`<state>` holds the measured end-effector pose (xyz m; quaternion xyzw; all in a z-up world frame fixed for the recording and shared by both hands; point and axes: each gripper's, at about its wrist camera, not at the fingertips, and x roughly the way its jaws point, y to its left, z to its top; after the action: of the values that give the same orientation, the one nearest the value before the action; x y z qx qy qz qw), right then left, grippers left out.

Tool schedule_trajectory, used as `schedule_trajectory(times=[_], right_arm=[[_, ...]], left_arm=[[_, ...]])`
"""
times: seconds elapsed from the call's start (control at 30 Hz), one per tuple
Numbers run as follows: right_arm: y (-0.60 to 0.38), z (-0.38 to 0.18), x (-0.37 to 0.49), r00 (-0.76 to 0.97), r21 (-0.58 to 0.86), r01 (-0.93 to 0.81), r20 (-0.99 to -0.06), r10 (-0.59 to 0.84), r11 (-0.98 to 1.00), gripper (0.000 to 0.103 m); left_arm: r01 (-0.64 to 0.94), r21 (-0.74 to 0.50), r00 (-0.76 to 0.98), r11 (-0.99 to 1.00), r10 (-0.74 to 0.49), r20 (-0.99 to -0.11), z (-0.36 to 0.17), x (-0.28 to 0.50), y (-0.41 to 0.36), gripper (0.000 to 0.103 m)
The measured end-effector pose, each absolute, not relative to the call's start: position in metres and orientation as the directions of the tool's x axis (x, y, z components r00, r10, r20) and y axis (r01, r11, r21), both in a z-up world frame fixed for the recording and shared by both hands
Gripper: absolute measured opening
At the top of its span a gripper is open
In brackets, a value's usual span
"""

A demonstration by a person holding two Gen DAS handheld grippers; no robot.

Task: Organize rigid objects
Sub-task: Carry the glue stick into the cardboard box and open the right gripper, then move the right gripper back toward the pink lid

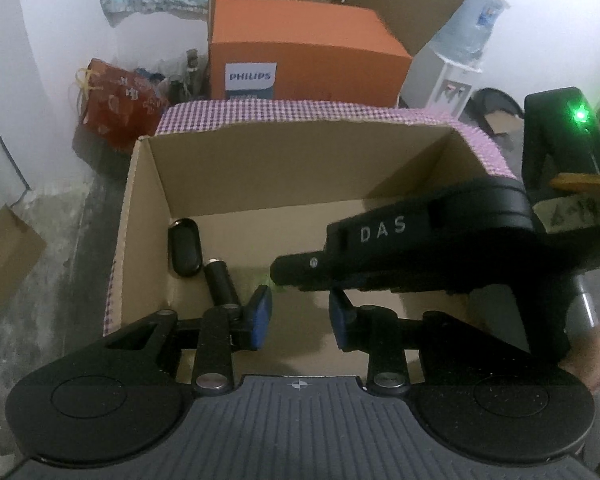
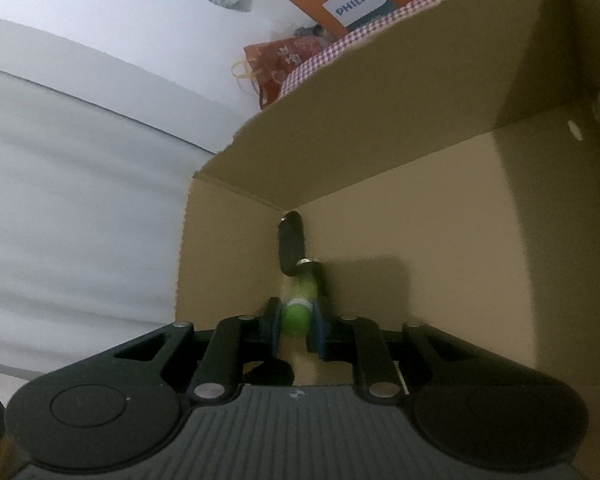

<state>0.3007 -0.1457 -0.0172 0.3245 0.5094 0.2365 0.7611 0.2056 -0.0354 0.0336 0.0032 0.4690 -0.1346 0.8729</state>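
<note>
From the left wrist we look down into the box (image 1: 259, 168). Our left gripper (image 1: 300, 316) is spread, with nothing between its pads. A black fob (image 1: 185, 248) and a black tube (image 1: 219, 282) lie by the box's left wall. The right gripper (image 1: 283, 274) reaches in.

From the right wrist, our right gripper (image 2: 295, 320) pinches a green battery (image 2: 296, 318), low in the box (image 2: 420, 184), just short of the tube (image 2: 314, 276) and fob (image 2: 291, 246).

I read PHILIPS on the white label of the orange box (image 1: 308, 56) | DAS on the right gripper (image 1: 295, 276) body | its handwritten tag stays illegible to me.
</note>
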Motion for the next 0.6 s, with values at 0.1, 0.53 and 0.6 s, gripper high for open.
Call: schedule_trajectory(times=[0.1, 0.53, 0.6], right_arm=[[-0.146, -0.012, 0.298, 0.369, 0.731, -0.043, -0.622, 0.691, 0.681, 0.02], [-0.17, 0.01, 0.275, 0.415, 0.776, -0.067, -0.55, 0.725, 0.627, 0.02], [-0.183, 0.02, 0.256, 0.441, 0.787, -0.096, -0.515, 0.735, 0.61, 0.02]], left_arm=[[0.238, -0.12, 0.534, 0.964, -0.233, -0.813, 0.038, 0.199, -0.036, 0.033], [0.242, -0.143, 0.579, 0.96, -0.261, -0.773, 0.064, 0.169, -0.028, 0.037], [0.256, -0.148, 0.595, 0.955, -0.277, -0.754, 0.07, 0.157, -0.029, 0.039]])
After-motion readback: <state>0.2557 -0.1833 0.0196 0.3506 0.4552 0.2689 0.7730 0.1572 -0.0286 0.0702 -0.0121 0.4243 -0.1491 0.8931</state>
